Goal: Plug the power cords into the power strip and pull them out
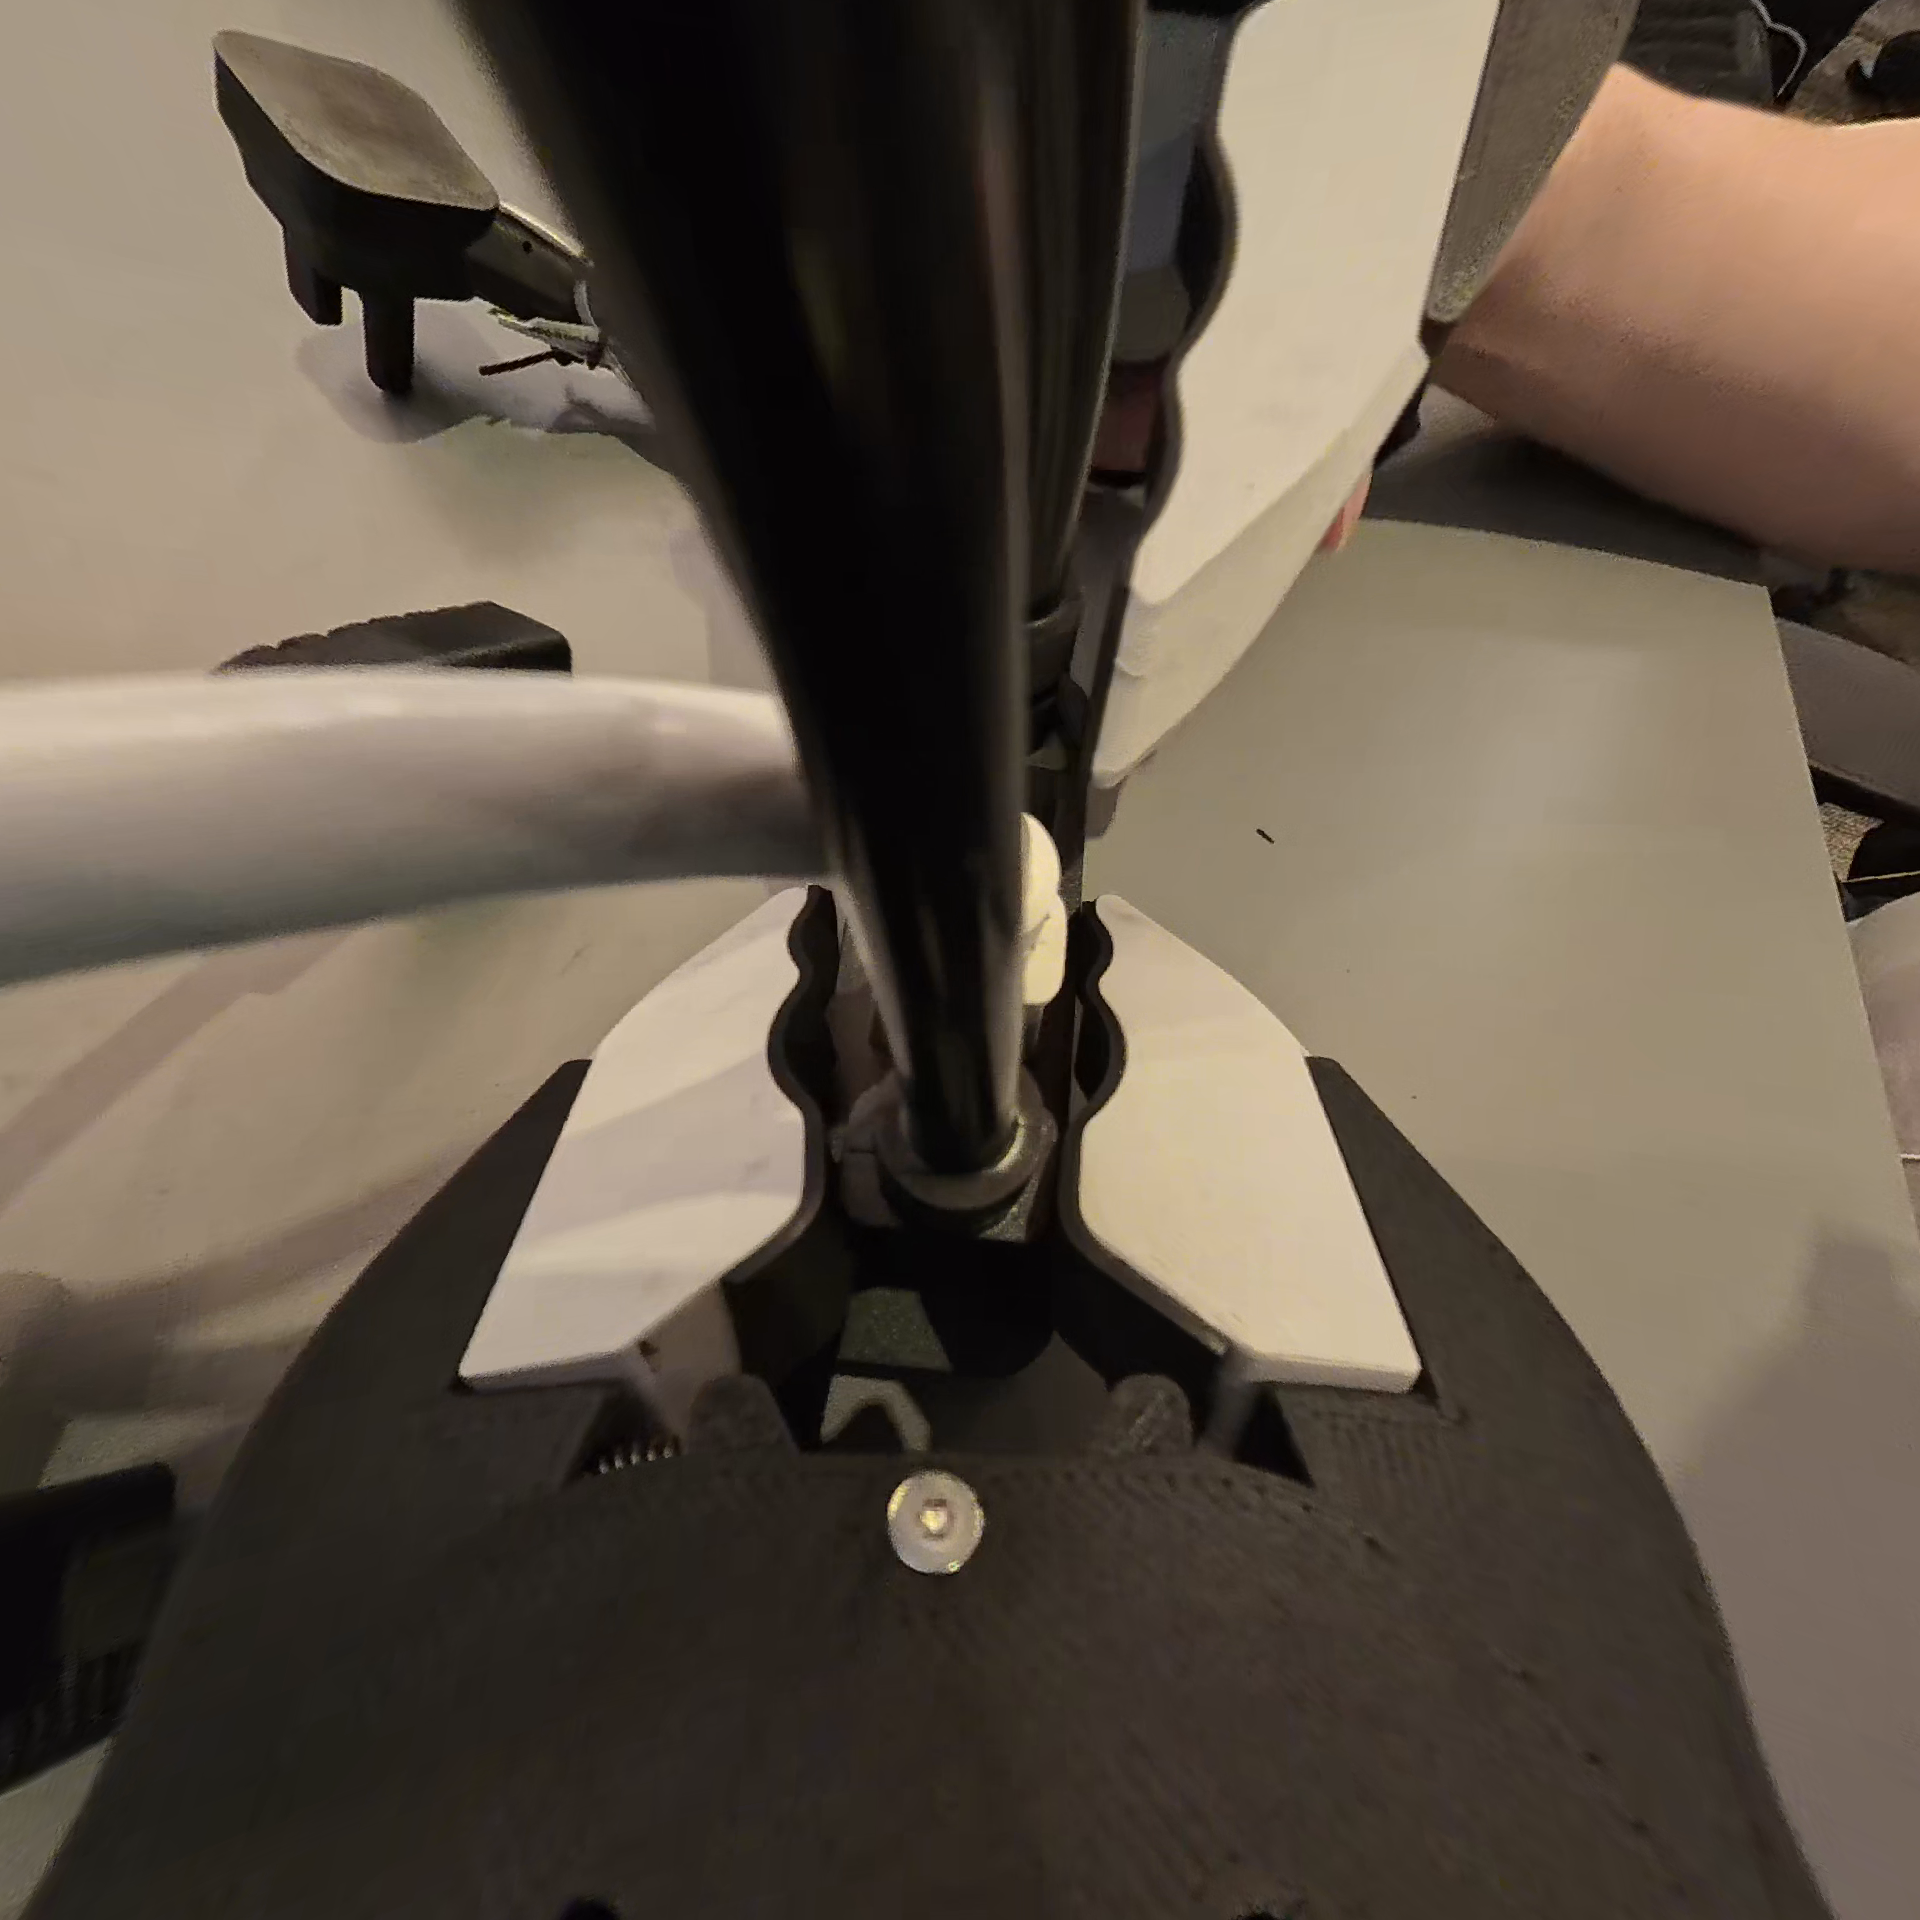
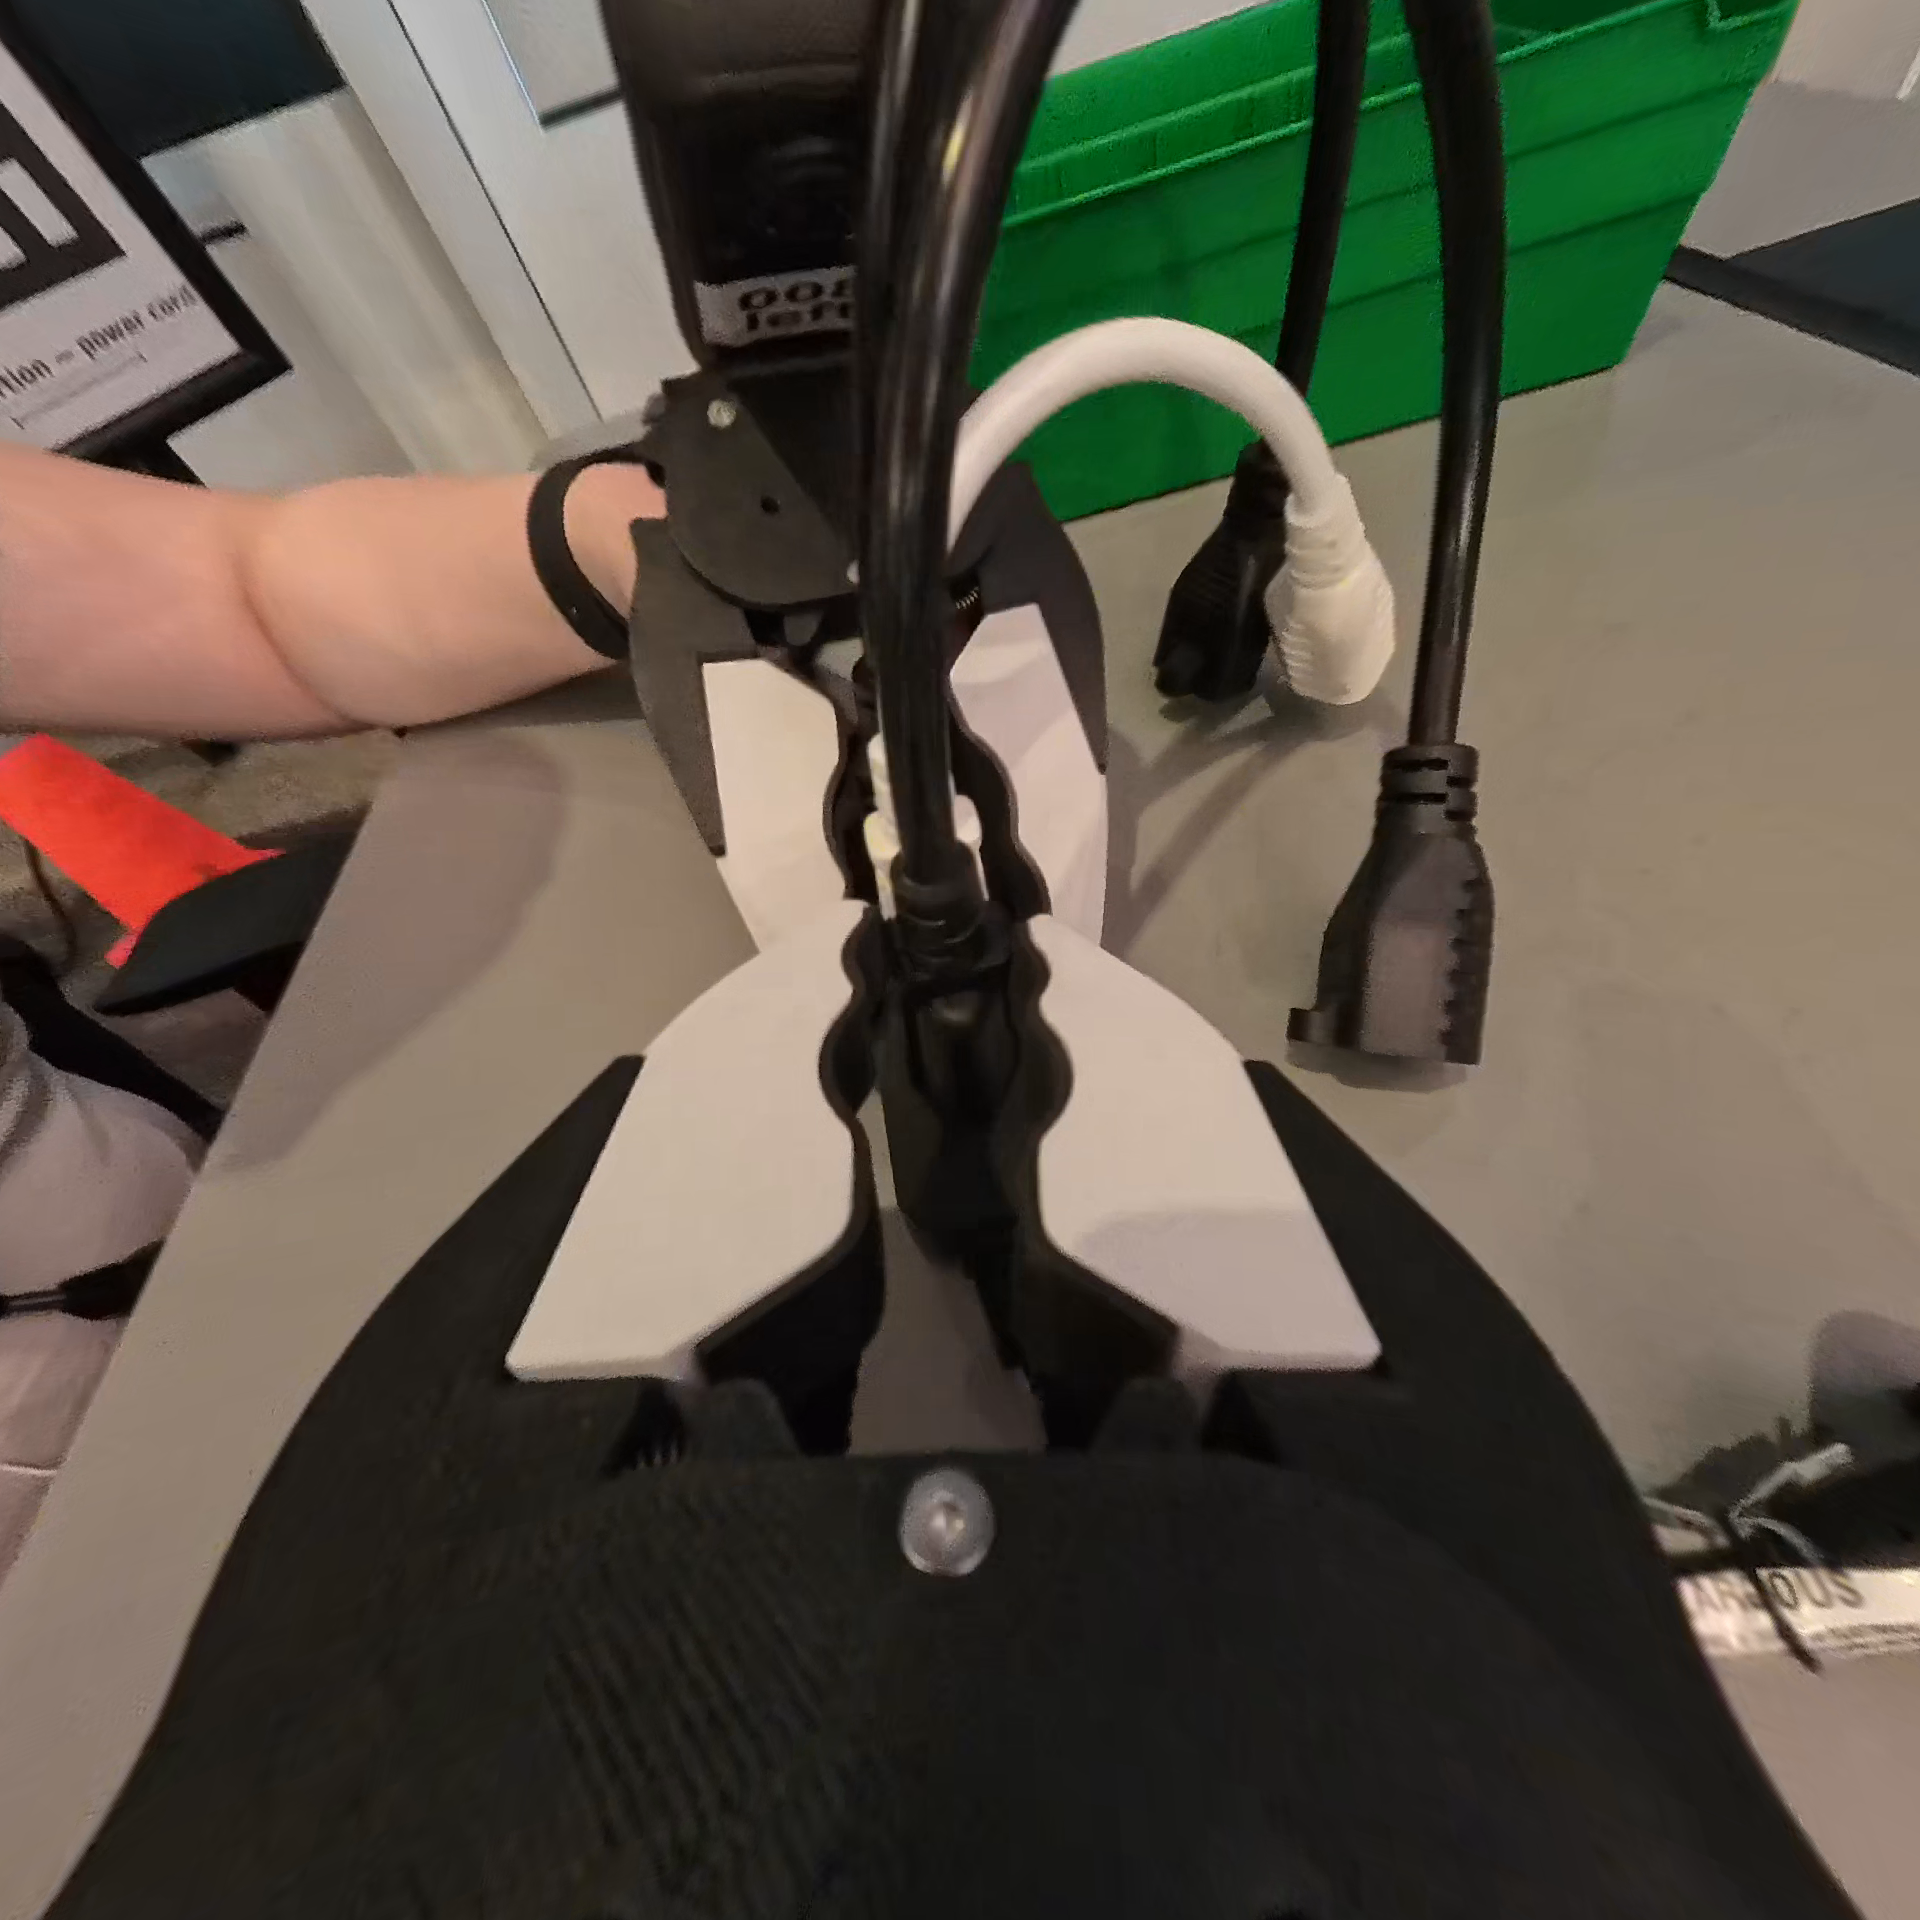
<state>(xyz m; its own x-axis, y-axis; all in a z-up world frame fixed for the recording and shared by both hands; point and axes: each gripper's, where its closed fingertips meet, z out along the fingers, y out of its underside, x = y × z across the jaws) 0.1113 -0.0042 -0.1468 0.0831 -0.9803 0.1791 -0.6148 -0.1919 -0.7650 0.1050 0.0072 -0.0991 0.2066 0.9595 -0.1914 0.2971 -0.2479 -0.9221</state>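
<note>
Grey table fills both views, w/ a green bin at upper right of the right wrist view and a framed sign at upper left.

Right tool, lower centre of its view, is pressed together on the black plug of a black cord that rises up out of frame. Left tool faces it tip to tip and pinches a white connector between its wavy pads; the white cord arcs from there to the right. In the left wrist view the black cord passes centre frame over that white part, so the two ends look mated or nearly so; the joint itself is hidden by the fingers. Opposed grips like this probably serve to brace one end while the other is pushed in or pulled out. Which one, can't tell.

Outward: a white plug end and a black plug end rest on the table at right centre, and a black socket end stands just below them, likely parked clear of the work. No ordinary power strip body is visible. A bare forearm w/ black wrist strap comes in from left.
</note>
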